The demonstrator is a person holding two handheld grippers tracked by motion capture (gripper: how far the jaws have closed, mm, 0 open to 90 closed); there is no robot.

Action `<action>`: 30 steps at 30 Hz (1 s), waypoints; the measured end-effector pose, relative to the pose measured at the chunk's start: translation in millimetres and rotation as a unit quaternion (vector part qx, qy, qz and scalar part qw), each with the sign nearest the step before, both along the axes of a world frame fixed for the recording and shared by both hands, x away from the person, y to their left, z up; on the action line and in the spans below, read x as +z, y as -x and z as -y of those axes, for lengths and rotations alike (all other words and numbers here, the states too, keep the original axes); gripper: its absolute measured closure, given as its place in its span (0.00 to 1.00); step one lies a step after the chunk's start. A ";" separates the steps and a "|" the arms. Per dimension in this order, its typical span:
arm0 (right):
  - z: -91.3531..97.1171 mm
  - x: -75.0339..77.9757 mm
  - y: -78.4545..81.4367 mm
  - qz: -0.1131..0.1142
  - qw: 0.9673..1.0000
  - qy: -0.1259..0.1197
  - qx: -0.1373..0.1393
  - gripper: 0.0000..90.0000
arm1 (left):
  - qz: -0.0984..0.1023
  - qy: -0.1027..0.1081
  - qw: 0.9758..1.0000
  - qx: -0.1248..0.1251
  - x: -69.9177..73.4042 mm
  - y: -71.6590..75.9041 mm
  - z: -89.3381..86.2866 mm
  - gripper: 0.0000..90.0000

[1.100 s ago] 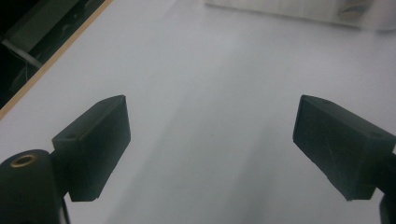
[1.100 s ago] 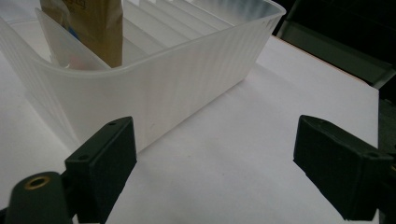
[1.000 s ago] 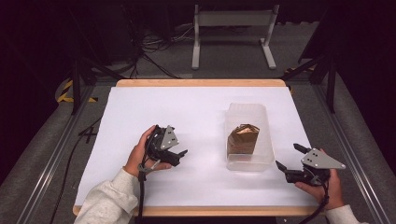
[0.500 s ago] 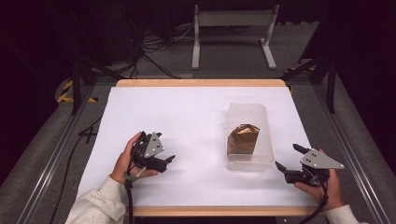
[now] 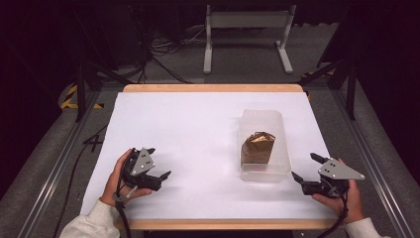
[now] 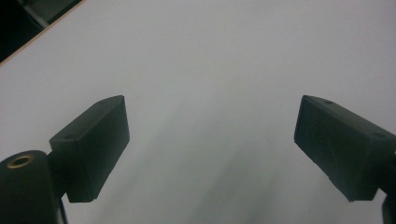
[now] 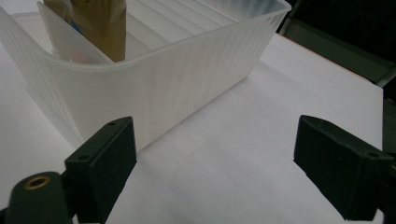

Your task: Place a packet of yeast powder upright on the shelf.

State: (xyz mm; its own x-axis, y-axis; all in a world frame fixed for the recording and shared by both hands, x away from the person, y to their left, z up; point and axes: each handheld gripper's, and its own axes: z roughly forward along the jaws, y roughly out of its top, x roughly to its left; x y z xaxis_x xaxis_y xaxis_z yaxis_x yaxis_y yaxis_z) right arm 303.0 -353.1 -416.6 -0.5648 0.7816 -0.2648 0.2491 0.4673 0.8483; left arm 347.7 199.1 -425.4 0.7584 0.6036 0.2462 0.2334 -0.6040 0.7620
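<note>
Nearest the table's front edge, well to the left of the clear plastic bin (image 5: 264, 145), the left claw (image 5: 159, 177) has slid back toward the person and away from the bin compared with a second ago, and now sits low over bare white table (image 5: 188, 129). Its jaws stand wide apart with nothing between them, and the left gripper view looks down on plain table surface (image 6: 210, 70). Just to the right of the bin's near corner, the right claw (image 5: 306, 167) has kept its place; it too is released and empty, its jaws spread, and the right gripper view has the bin's ribbed wall (image 7: 187, 79) close ahead. Inside the bin, around its middle, a brown paper packet (image 5: 257, 146) stands against a translucent divider (image 7: 70, 42). With the packet lodged in the bin and both claws parted and drawn off, the placing step looks finished, or the hands are between steps.
</note>
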 end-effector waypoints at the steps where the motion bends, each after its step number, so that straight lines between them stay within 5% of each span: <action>1: -0.4 0.0 -0.1 0.000 1.000 0.002 0.001 0.15 | -0.005 0.009 1.000 0.008 -1.9 2.0 -5.6 0.12; 10: 0.3 -0.3 0.0 0.000 1.000 0.000 0.000 0.15 | -0.005 0.041 0.998 0.044 -6.2 11.2 -31.1 0.12; 17: -0.2 -0.1 0.3 0.001 1.000 0.003 0.001 0.15 | -0.004 0.099 0.993 0.064 -5.7 19.1 -53.9 0.11; 22: -1.2 -0.1 0.1 0.001 1.000 0.004 0.002 0.15 | -0.005 0.160 0.983 0.089 -7.5 22.0 -74.5 0.11; 24: -1.4 -0.3 0.1 0.000 1.000 0.005 0.002 0.15 | -0.006 0.164 0.982 0.091 -7.7 22.4 -76.4 0.11; 25: -1.5 -0.4 0.0 0.000 1.000 0.006 0.002 0.15 | -0.008 0.182 0.979 0.091 -8.1 23.5 -79.8 0.11; 30: -1.6 -0.2 0.2 0.000 1.000 0.006 0.002 0.15 | -0.011 0.190 0.977 0.099 -9.4 24.3 -82.9 0.11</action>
